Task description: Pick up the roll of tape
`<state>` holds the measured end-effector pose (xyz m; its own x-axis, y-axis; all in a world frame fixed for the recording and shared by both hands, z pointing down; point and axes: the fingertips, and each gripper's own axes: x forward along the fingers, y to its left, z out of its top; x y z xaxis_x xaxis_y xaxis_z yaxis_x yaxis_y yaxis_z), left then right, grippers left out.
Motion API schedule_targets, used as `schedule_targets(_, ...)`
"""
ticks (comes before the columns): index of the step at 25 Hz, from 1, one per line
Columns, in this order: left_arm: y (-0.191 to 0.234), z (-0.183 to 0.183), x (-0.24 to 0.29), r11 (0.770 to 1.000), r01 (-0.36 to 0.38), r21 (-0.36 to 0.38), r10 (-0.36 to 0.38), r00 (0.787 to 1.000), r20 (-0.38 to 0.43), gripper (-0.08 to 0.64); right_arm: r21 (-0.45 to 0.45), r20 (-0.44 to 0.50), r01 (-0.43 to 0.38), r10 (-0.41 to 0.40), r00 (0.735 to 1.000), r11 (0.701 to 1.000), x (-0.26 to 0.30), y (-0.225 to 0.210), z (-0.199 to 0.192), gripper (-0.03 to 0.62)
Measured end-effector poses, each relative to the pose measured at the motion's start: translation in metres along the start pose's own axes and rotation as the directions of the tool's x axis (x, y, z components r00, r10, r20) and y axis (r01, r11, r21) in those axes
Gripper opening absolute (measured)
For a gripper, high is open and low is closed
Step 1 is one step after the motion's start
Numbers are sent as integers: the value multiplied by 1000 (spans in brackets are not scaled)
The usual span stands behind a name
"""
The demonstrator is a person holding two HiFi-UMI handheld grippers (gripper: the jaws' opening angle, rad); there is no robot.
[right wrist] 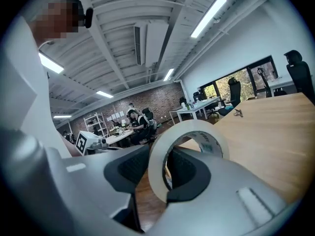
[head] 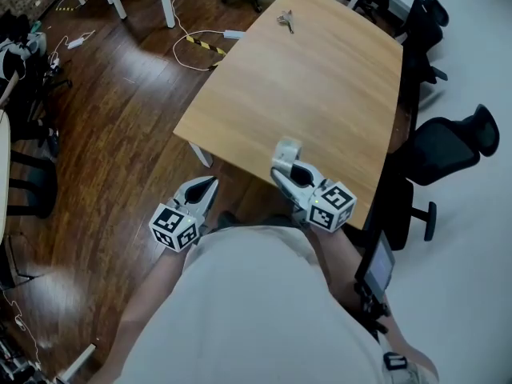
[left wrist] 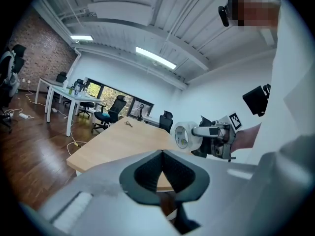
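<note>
The roll of tape (head: pixel 286 148), pale and translucent, is held above the near end of the wooden table (head: pixel 320 78) with my right gripper (head: pixel 284 163) shut on it. In the right gripper view the roll (right wrist: pixel 156 173) stands on edge between the dark pads, one jaw on its outside and one through its hole. My left gripper (head: pixel 206 187) hangs beside the table's near corner, over the floor, with its jaws closed together and nothing in them. From the left gripper view (left wrist: pixel 161 170) I see the roll (left wrist: pixel 181 135) in the right gripper (left wrist: pixel 193 132).
A bunch of keys (head: pixel 286 21) lies at the table's far end. Black office chairs (head: pixel 448 146) stand along the table's right side. Cables (head: pixel 196 42) lie on the wooden floor by the far left corner. White desks and more chairs stand farther back.
</note>
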<state>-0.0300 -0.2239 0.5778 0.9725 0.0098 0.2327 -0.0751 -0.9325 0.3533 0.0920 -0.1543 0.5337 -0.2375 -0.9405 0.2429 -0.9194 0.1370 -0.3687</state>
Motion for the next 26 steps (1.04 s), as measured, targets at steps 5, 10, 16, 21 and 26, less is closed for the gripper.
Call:
schedule_targets(5,-4,6,2,1000,15,18,-15,1000,0,6,20,18,-10,9,1000,1000,-1,8,-6,121)
schedule_targets(10,-6,-4,-5,1000,14,9,-14,1000,-14,6,36,13,-34,34,999,999,0,19,-16,121)
schedule_targets(16,-12,-12,-5,1000,21,-3,-21,999,-25,6,39,14,-33,33,999,999,-3,22,-22,121)
schedule_targets(21,-19,-10,-1,999,34,4,-34,999,-24,6,39,10,-40,40,999,998,-7,24,-23,121)
schedule_targets(26,-27,-12,-4,999,42,-3,-42,999,-29,6,37,7,-48,48,999,998,-5,26,-21,121)
